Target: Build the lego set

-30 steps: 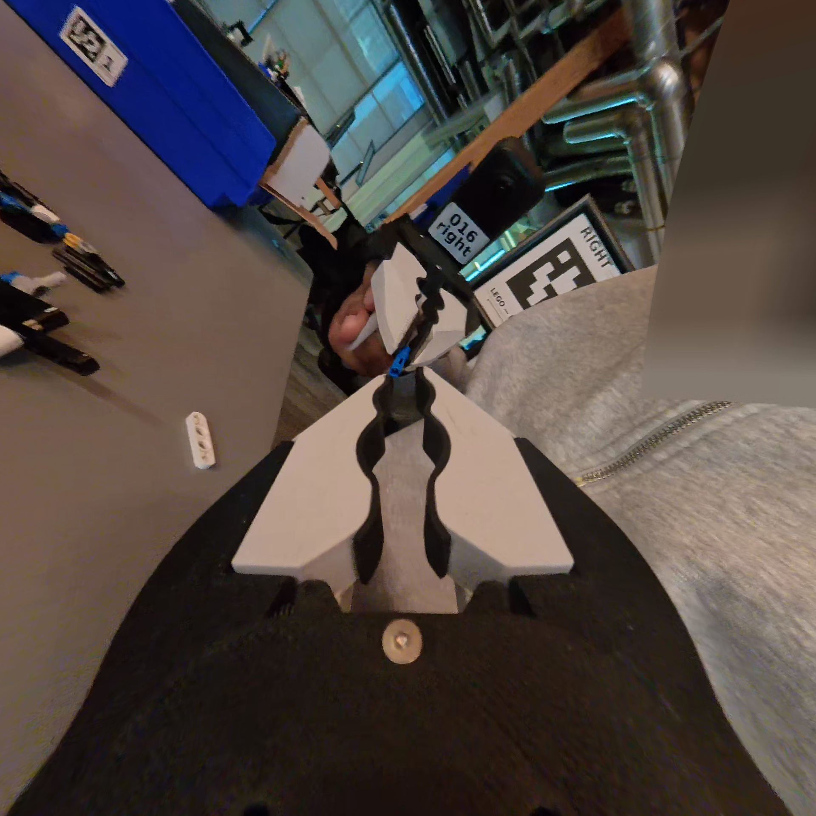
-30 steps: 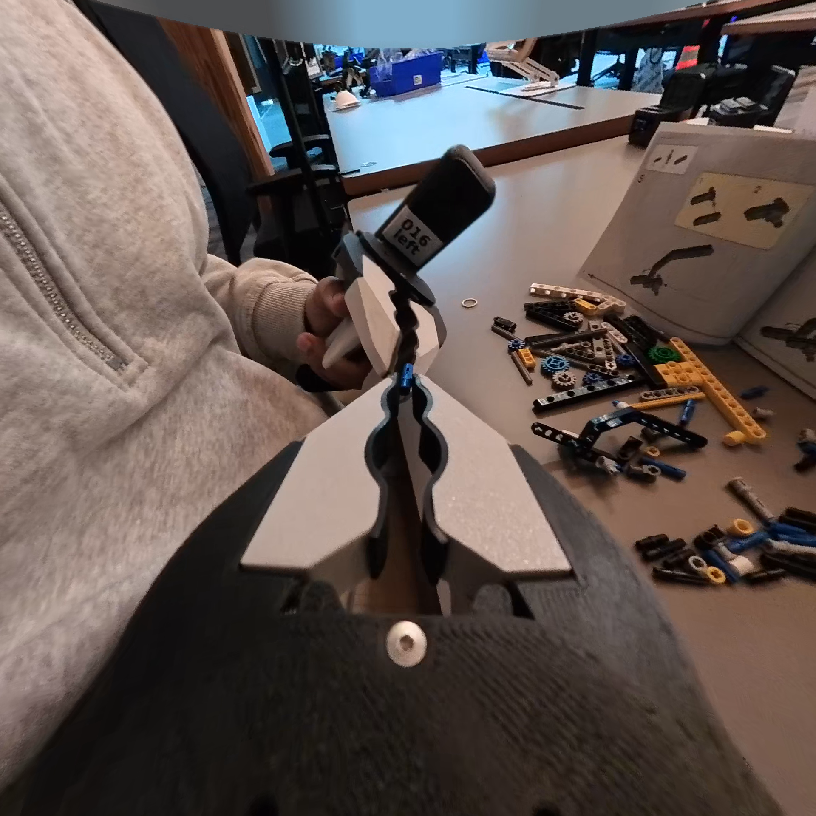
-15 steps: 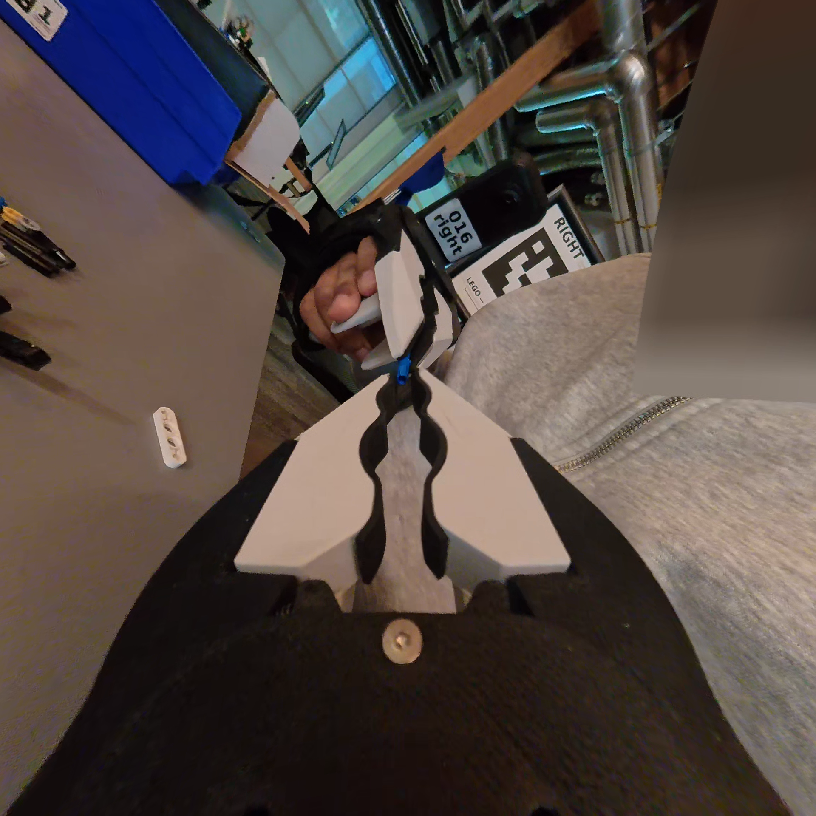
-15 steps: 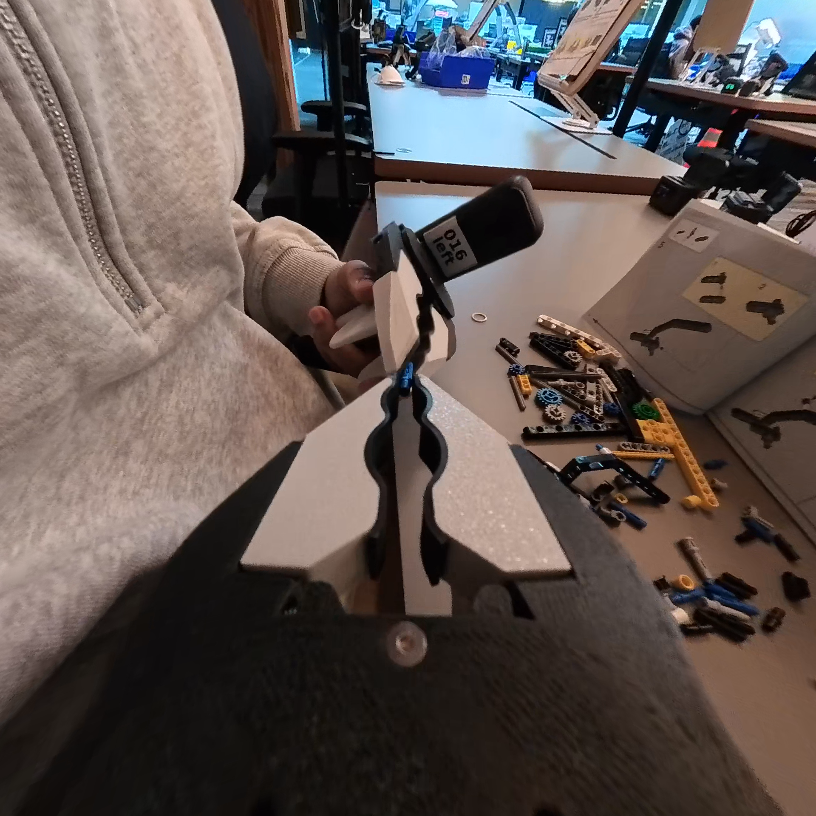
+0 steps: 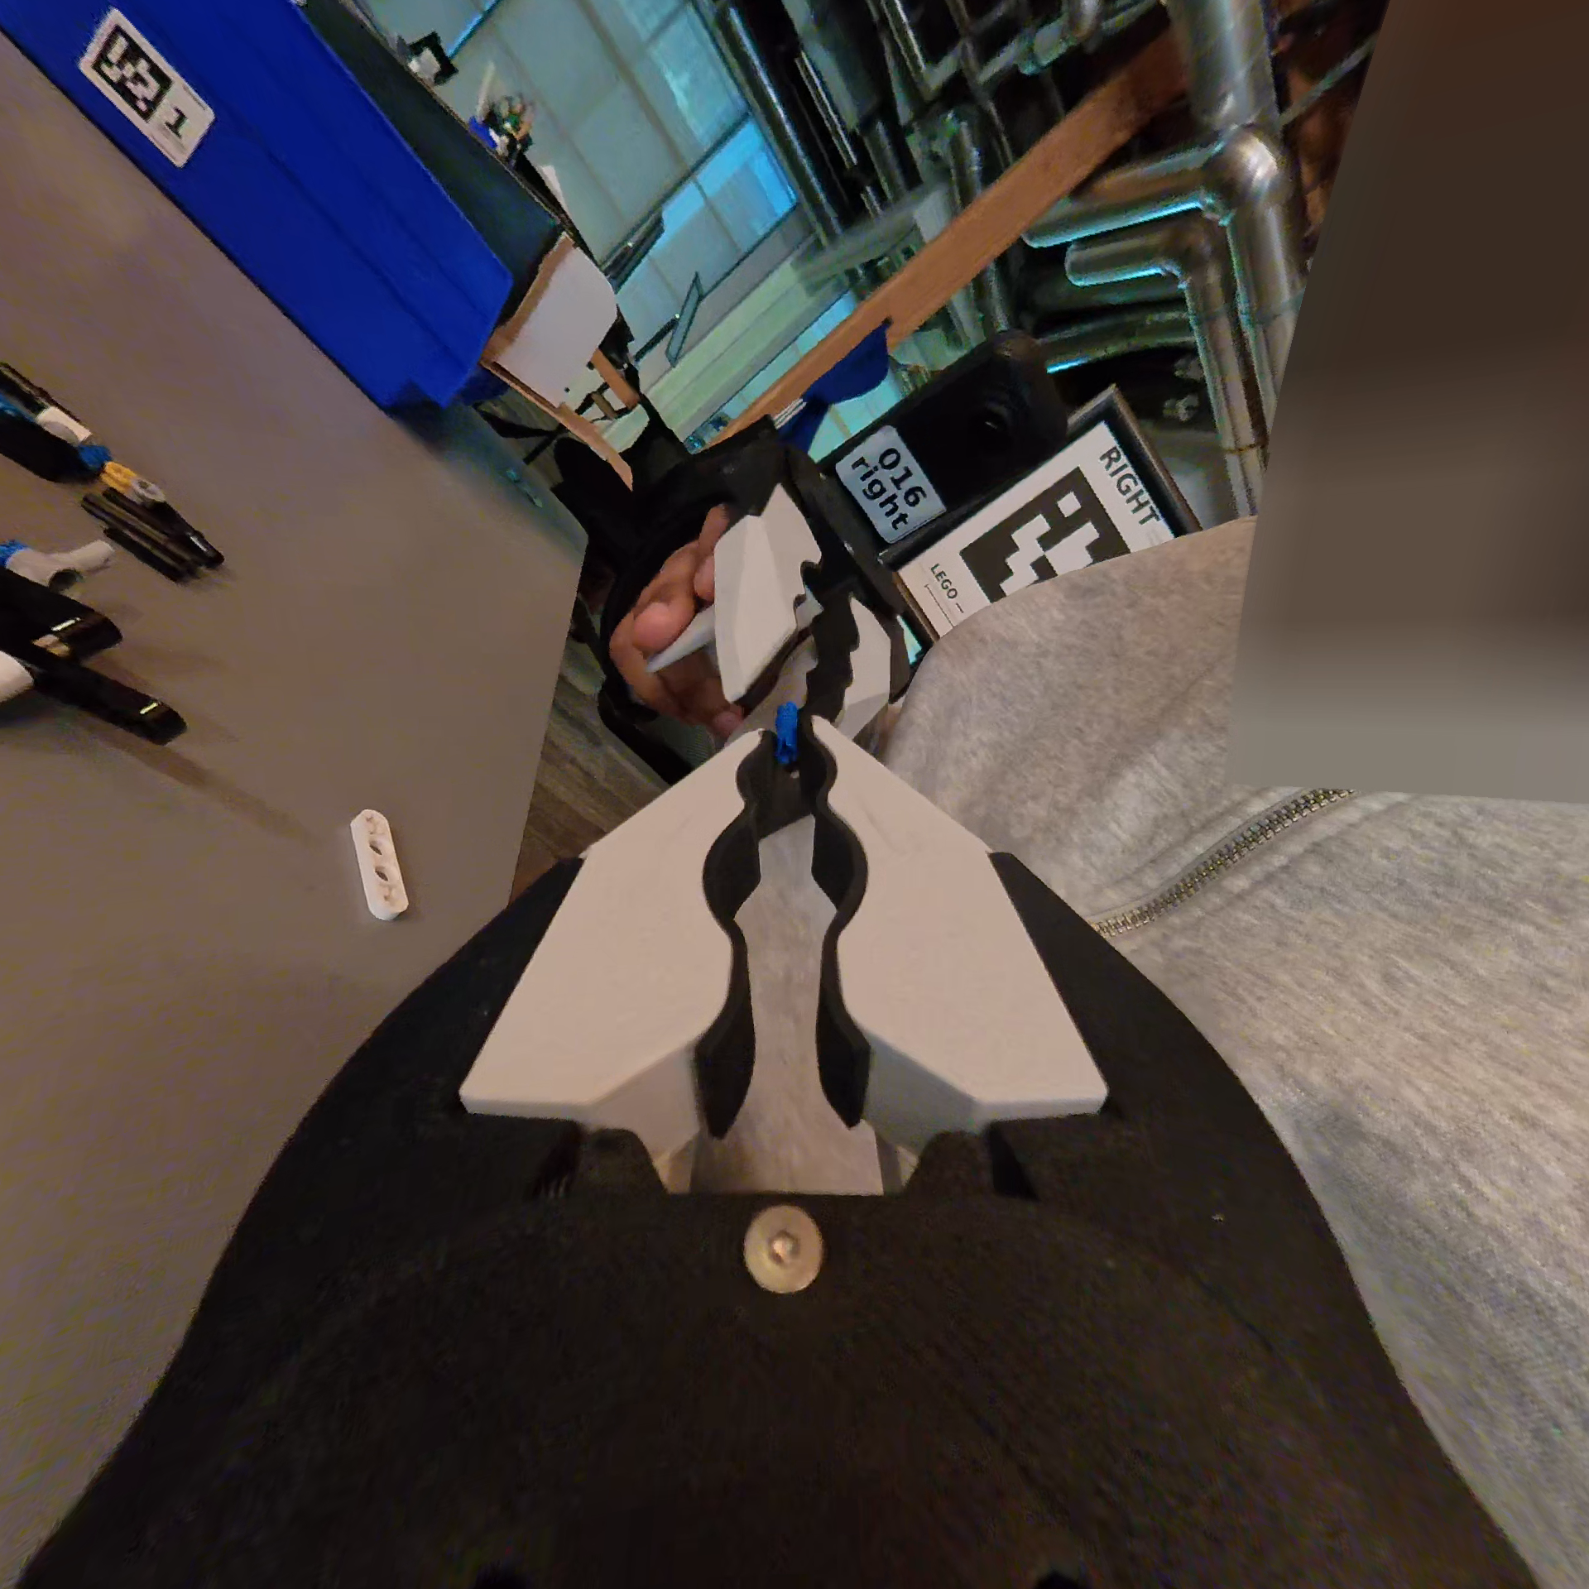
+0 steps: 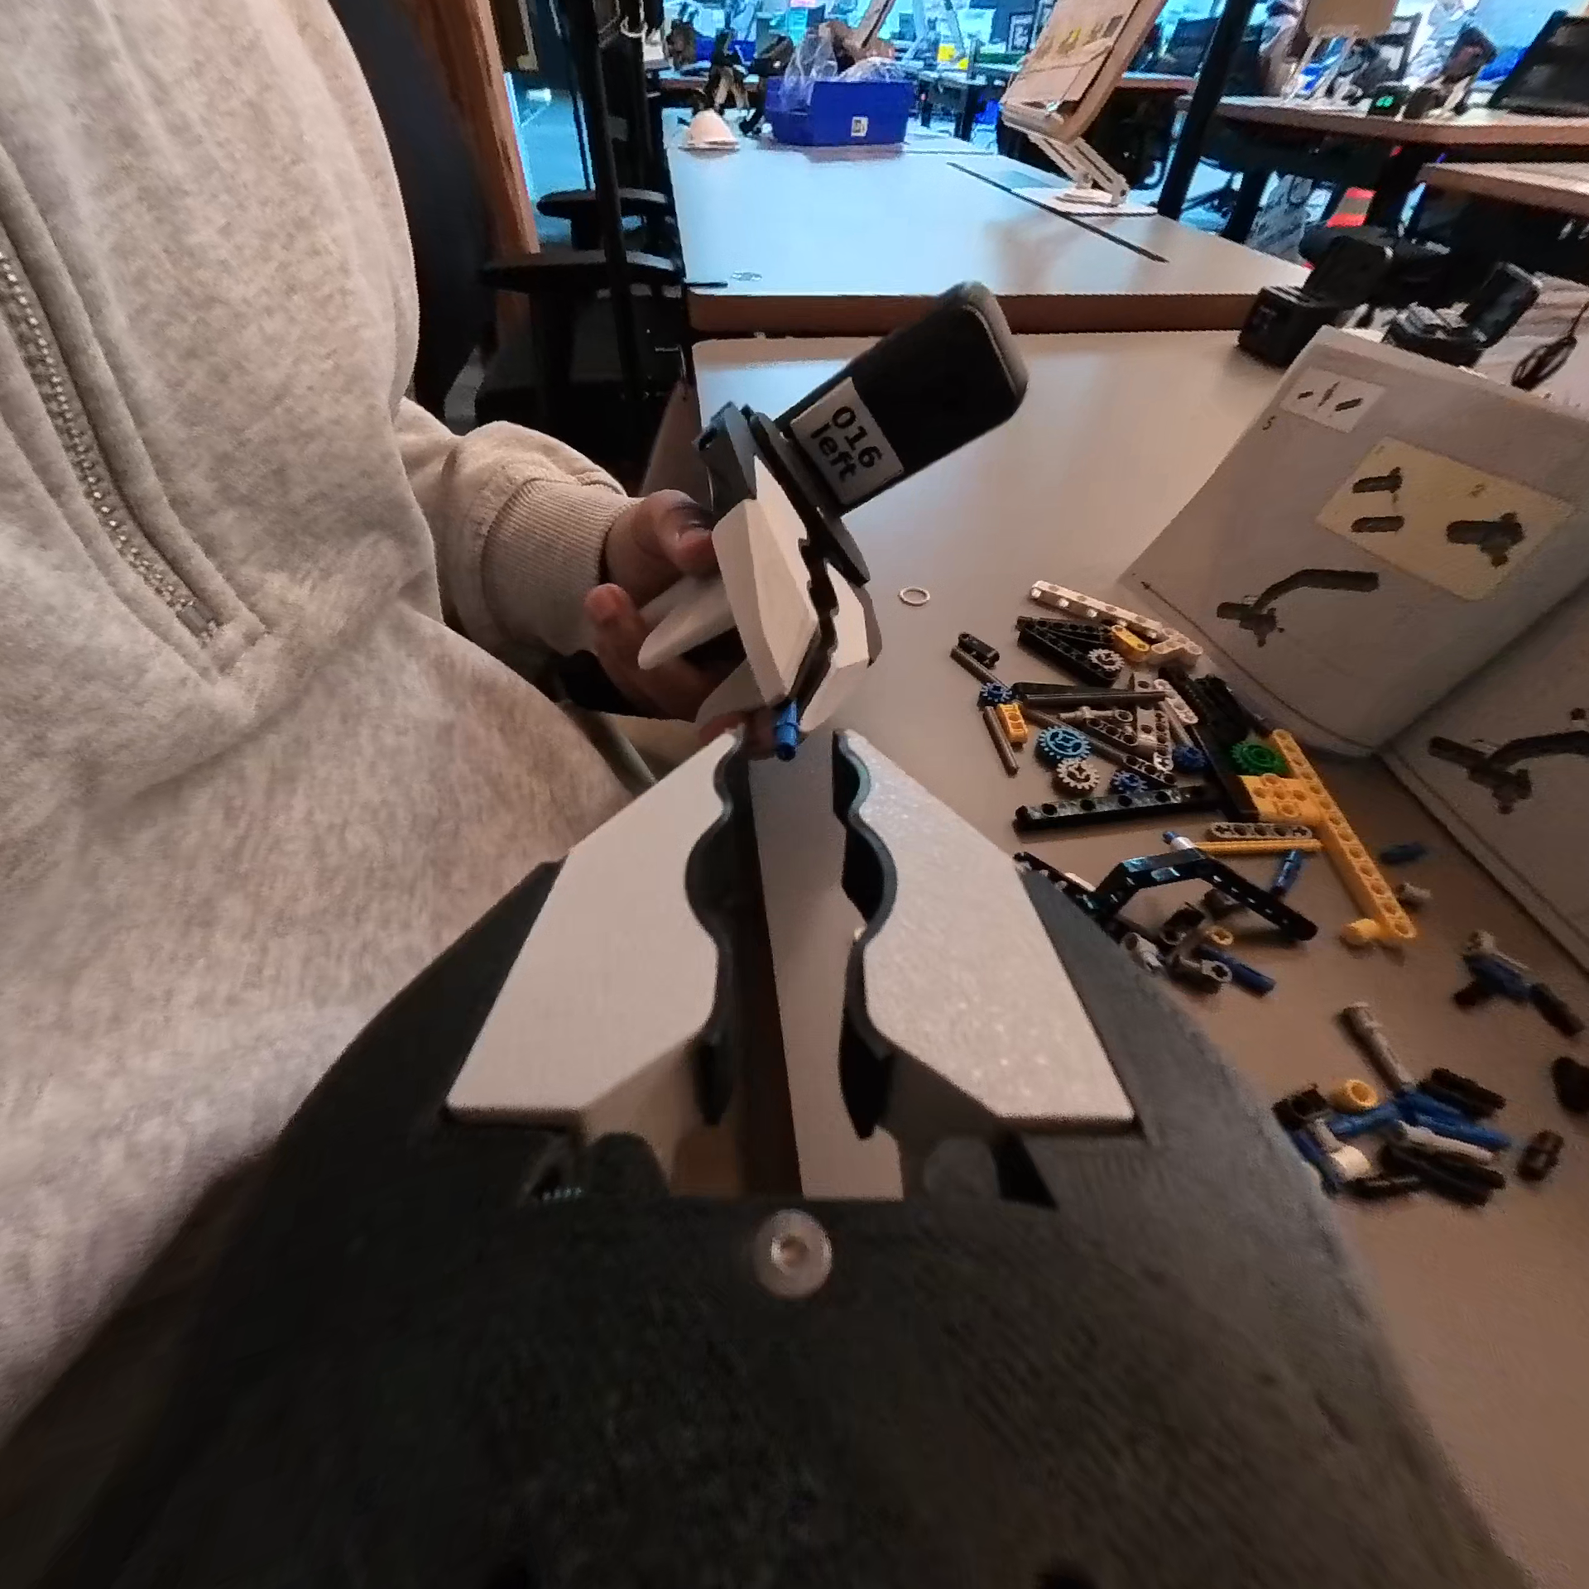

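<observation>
Left wrist view: left gripper (image 5: 787, 757) fingers grasp blue pin (image 5: 785, 744); right gripper (image 6: 789, 757) fingers released.

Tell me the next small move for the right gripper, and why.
Probably back the right gripper straight away from the blue pin. Its jaws stand open and no longer grip the pin, while the left gripper is shut on it. Backing off should free the right gripper to reach the loose parts on the table.
</observation>
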